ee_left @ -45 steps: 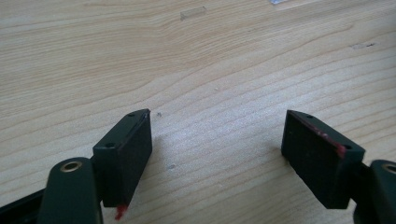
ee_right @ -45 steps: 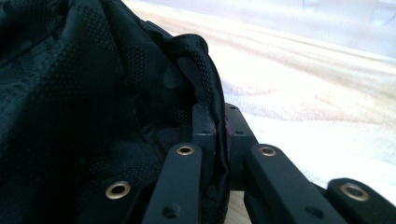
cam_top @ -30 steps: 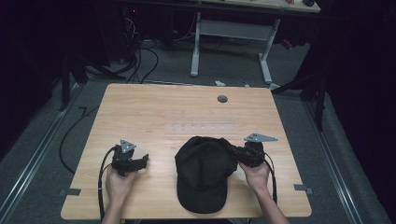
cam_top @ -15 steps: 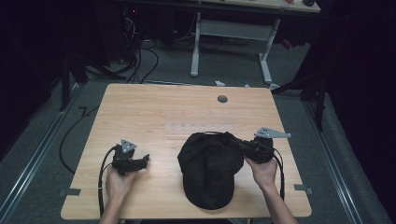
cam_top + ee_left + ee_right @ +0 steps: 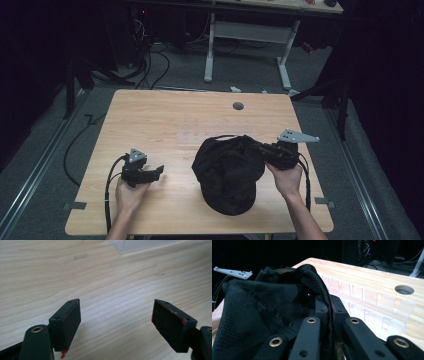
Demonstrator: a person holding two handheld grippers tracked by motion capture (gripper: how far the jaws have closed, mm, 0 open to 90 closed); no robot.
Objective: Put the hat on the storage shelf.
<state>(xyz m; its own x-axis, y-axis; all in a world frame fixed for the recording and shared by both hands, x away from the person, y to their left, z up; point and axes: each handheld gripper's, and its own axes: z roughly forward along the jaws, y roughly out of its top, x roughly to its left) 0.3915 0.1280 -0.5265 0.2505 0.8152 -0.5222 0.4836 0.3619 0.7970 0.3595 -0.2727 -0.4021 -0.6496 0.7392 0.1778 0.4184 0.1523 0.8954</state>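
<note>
A black cap (image 5: 227, 172) lies right of the middle of the wooden table (image 5: 165, 115), brim toward the near edge. My right gripper (image 5: 257, 148) is shut on the cap's right rear rim and holds that side up off the wood. In the right gripper view the black mesh fabric (image 5: 262, 307) is pinched between the jaws of my right gripper (image 5: 328, 307). My left gripper (image 5: 159, 171) rests at the front left, apart from the cap. Its jaws have just opened a little wider, and my left gripper (image 5: 116, 322) has only bare wood between them.
A round cable hole (image 5: 238, 106) sits near the table's far edge. A clear plastic strip with slots (image 5: 367, 302) lies flat on the wood behind the cap. Another desk's white legs (image 5: 282, 60) and cables on the floor stand beyond the table.
My right gripper has risen and drawn slightly right with the cap's rim, so the cap's crown has lifted and bunched. The left hand has stayed in place.
</note>
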